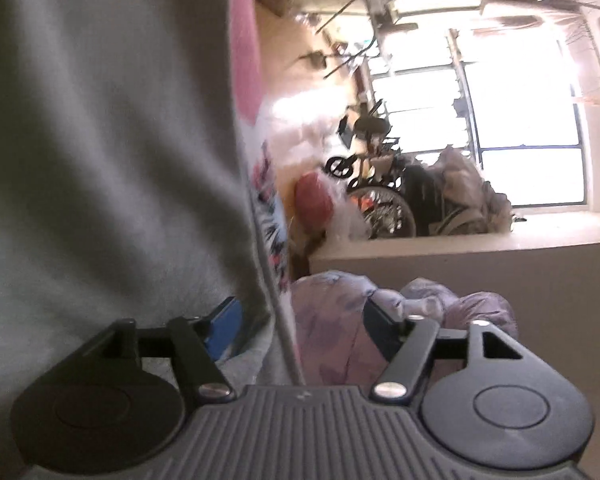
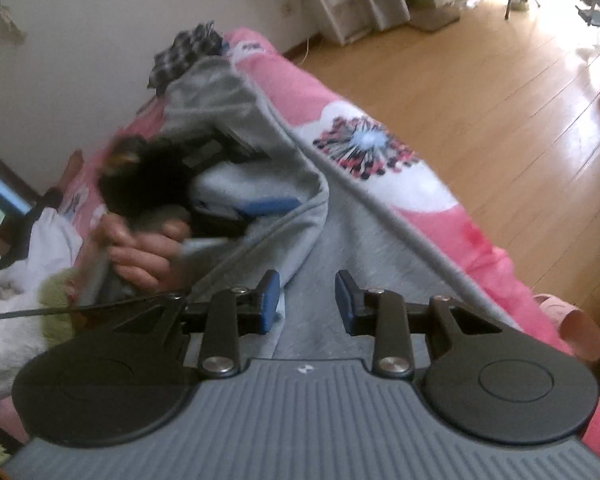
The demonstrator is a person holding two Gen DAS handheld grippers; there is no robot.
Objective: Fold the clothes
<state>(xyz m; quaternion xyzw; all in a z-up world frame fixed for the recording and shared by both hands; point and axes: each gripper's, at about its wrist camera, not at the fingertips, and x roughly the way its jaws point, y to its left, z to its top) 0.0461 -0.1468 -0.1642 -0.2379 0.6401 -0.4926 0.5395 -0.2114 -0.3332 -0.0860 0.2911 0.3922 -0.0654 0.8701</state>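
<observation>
A grey sweatshirt-like garment (image 2: 340,232) lies on a pink flowered bedspread (image 2: 340,104). My right gripper (image 2: 307,300) is open, its blue pads just above the grey cloth with nothing between them. In the right wrist view my left gripper (image 2: 240,208) lies under a lifted fold of the grey garment, held by a hand (image 2: 144,248). In the left wrist view the grey garment (image 1: 100,140) fills the left half. My left gripper (image 1: 300,320) is open, its left pad against the cloth, its right pad free.
The bed's edge (image 2: 480,240) drops to a wooden floor (image 2: 500,100). A checked cloth (image 2: 188,52) lies at the bed's far end. White and green fluffy items (image 2: 20,320) lie at left. A wheelchair (image 1: 380,184), a window (image 1: 520,120) and a lilac bundle (image 1: 340,320) show beyond.
</observation>
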